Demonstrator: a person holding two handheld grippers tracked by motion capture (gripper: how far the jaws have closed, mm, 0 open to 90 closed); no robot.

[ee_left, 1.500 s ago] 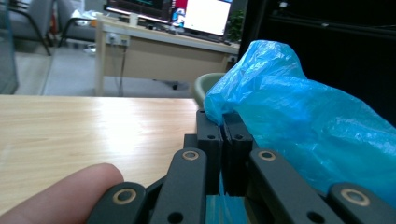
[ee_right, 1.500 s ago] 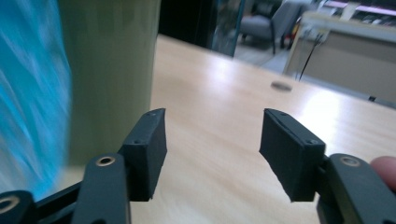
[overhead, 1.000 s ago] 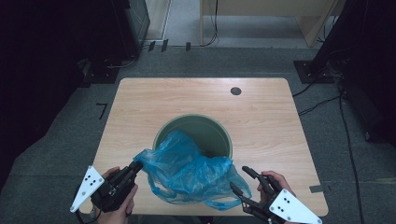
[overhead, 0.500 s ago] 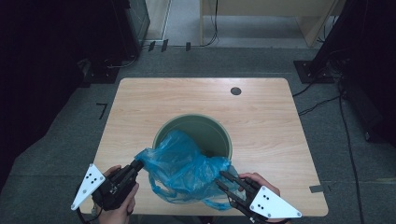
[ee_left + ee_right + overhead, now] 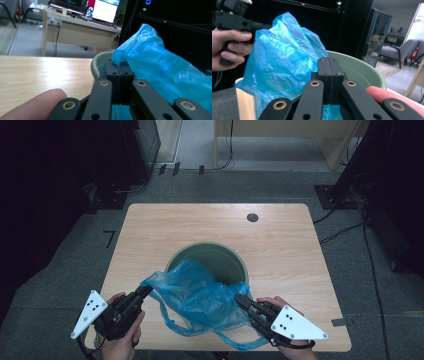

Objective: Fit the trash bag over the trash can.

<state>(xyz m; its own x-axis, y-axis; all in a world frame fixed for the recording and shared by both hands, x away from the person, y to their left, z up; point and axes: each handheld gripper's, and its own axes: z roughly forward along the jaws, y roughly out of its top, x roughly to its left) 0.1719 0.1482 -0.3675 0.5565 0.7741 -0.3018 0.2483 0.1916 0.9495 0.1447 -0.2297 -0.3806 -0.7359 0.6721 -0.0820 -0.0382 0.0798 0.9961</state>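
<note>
R gripper (image 5: 239,298) jaws just closed, clamped on blue bag (image 5: 200,297) edge | L gripper (image 5: 146,290) clamped on opposite edge | bag held both sides over green bin (image 5: 240,261), ready to be spread.

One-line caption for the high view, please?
Both grippers, left and right, pinch a blue bag beside the green bin.

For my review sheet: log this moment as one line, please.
left gripper: shut on blue bag | right gripper: jaws just closed on bag's other side | green bin: on table, bag partly over its opening
</note>
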